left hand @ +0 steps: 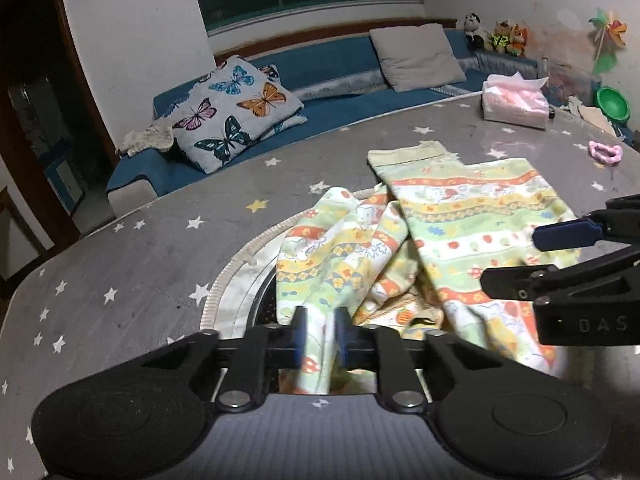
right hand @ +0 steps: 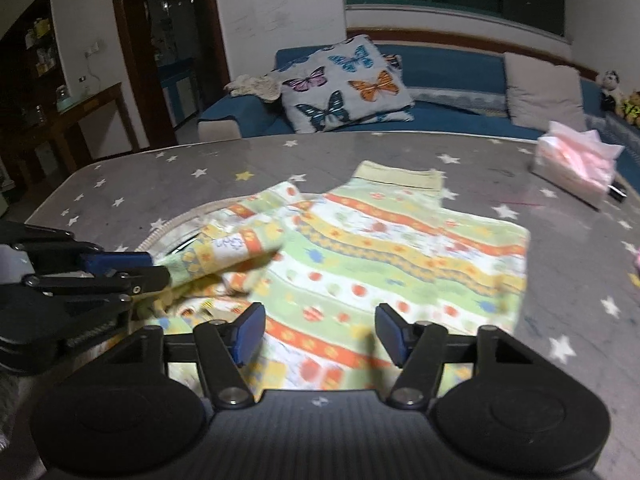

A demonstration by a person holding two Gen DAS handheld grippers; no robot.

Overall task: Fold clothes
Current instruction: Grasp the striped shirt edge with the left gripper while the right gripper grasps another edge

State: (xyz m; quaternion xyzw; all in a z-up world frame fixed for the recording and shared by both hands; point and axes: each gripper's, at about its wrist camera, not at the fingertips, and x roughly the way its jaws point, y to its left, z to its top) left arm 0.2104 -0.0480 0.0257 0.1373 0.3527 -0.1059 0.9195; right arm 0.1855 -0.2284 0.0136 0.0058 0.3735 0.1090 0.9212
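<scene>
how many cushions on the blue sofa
2: a butterfly-print cushion at the sofa's left end, and a plain grey cushion further right under the window. Others may lie outside the frame.

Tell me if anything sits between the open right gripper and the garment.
Nothing visible does. The right gripper hangs open directly over the garment, with only air between its fingers and the cloth. The left gripper is shut on the garment's other side, off to the left.

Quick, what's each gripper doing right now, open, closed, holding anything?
Left gripper: closed on a fold of the pastel striped cartoon-print cotton garment.
Right gripper: open, holding nothing, just above the same garment.
</scene>
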